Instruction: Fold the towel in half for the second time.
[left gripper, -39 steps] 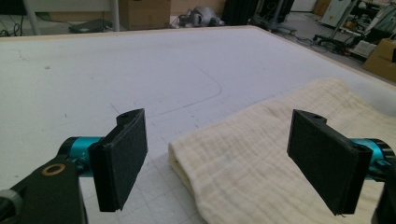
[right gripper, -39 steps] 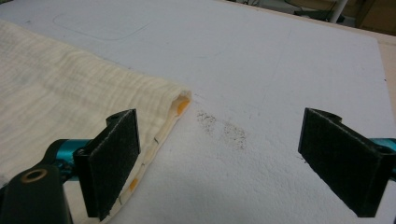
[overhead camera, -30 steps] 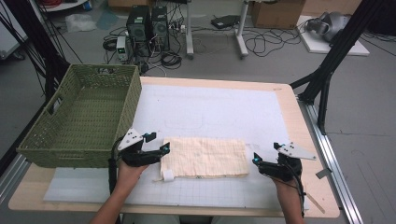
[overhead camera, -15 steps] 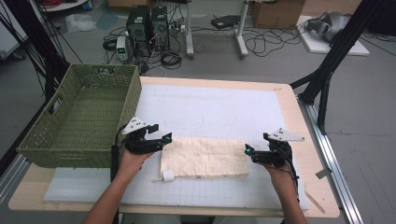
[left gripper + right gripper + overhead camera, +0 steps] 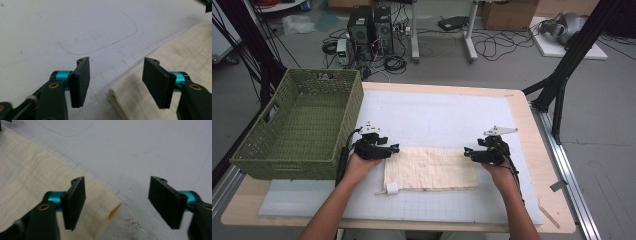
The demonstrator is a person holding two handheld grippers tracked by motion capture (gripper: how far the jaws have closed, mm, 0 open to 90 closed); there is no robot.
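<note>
A folded cream cloth lies flat on the white mat near the table's front. My left gripper hovers at the cloth's far left corner, jaws open and empty. At the far right corner, my right gripper is open too, one jaw over the cloth and one over the bare mat. An orange inner layer shows at that corner's fold. A small white tag sits at the cloth's near left corner.
A green woven basket stands on the table's left side, close to my left hand. Black frame legs rise beyond the right edge. Computers and cables lie on the floor behind the table.
Both grippers have moved away from me, from the cloth's near side up to its far corners. The cloth has stayed flat in place.
</note>
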